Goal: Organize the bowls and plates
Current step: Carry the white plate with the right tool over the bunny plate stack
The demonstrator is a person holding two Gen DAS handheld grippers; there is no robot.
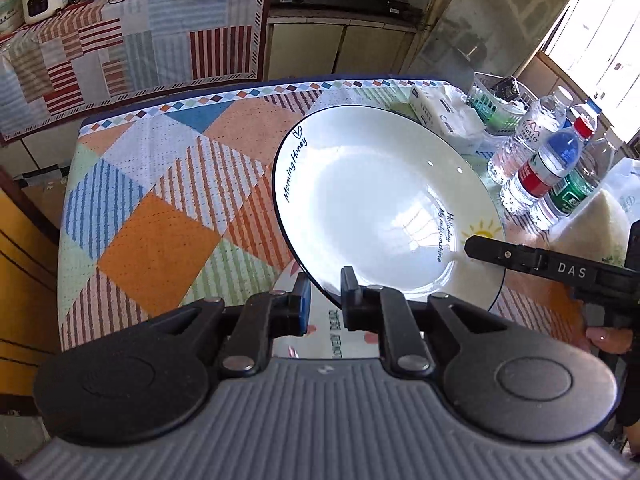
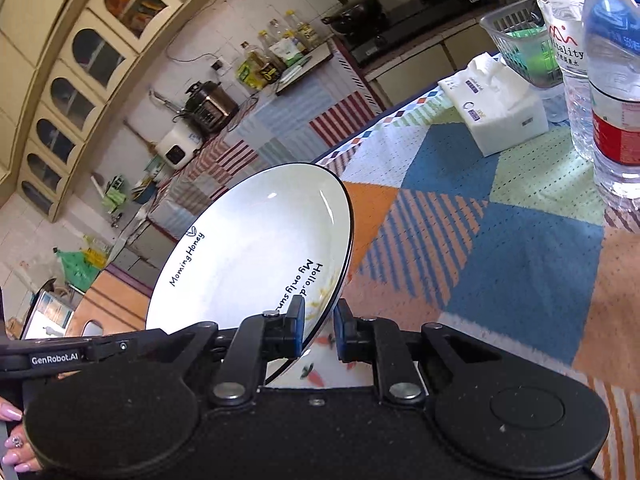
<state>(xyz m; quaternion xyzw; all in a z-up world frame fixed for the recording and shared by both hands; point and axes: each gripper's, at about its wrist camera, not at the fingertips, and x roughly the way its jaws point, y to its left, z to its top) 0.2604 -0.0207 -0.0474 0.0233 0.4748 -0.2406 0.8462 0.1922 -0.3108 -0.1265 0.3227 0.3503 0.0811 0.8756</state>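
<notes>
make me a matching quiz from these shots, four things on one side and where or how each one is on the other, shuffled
Things:
1. plate
2. tissue pack
3. green basket
4. red-label bottle

Places or states:
A. at the table's far edge, behind the tissue pack
B. standing upright among the other bottles
C. tilted, rim pinched by the left gripper and the right gripper
D. lying flat on the patchwork cloth, next to the bottles

Pairs: 1-C, 2-D, 3-A, 4-B
</notes>
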